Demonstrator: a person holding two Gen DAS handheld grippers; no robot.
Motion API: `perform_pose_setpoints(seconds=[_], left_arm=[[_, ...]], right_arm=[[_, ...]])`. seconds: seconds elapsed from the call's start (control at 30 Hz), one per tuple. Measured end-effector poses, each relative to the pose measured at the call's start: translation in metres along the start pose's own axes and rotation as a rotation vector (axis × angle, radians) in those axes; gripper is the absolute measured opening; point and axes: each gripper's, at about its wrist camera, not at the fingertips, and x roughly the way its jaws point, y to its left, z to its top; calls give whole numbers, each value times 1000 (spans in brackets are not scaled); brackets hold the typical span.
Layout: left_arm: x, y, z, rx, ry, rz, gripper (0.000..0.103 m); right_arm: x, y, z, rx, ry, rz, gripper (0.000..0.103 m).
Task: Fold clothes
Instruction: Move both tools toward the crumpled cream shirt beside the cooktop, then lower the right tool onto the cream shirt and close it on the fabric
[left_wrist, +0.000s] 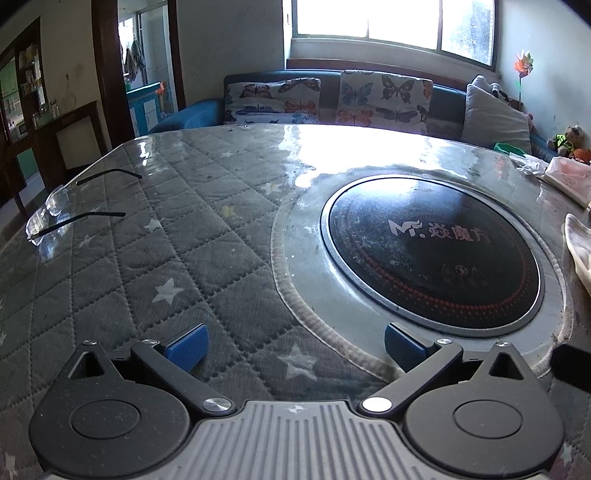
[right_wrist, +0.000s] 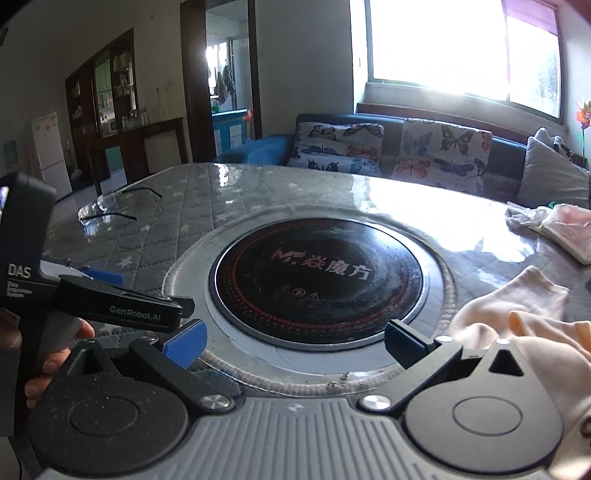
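A pale peach garment (right_wrist: 517, 317) lies crumpled on the table at the right, beside and under my right gripper's right side. Only its edge shows in the left wrist view (left_wrist: 580, 251). My right gripper (right_wrist: 295, 345) is open and empty, just above the table's front edge near the round black cooktop (right_wrist: 317, 280). My left gripper (left_wrist: 295, 349) is open and empty, over the quilted grey table cover (left_wrist: 147, 266). Its body also shows at the left of the right wrist view (right_wrist: 122, 306).
A pair of rimless glasses (left_wrist: 55, 210) lies at the table's far left. A tissue pack (left_wrist: 569, 177) and crumpled wrapper sit at the far right. The cooktop (left_wrist: 436, 254) is set into the table. A sofa with butterfly cushions (left_wrist: 328, 99) stands behind.
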Motion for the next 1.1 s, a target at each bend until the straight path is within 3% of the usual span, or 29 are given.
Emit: perform_pose_setpoints(seconds=[0.5,1.1], left_arm=[[-20,-19,-15,23,44,-33,103],[-44,-65,-22,125,70,-126,103]], right_arm=[[-54,-5,-12,-4,-71,-40,103],[-103,-31,-36,107,-99,-143,103]])
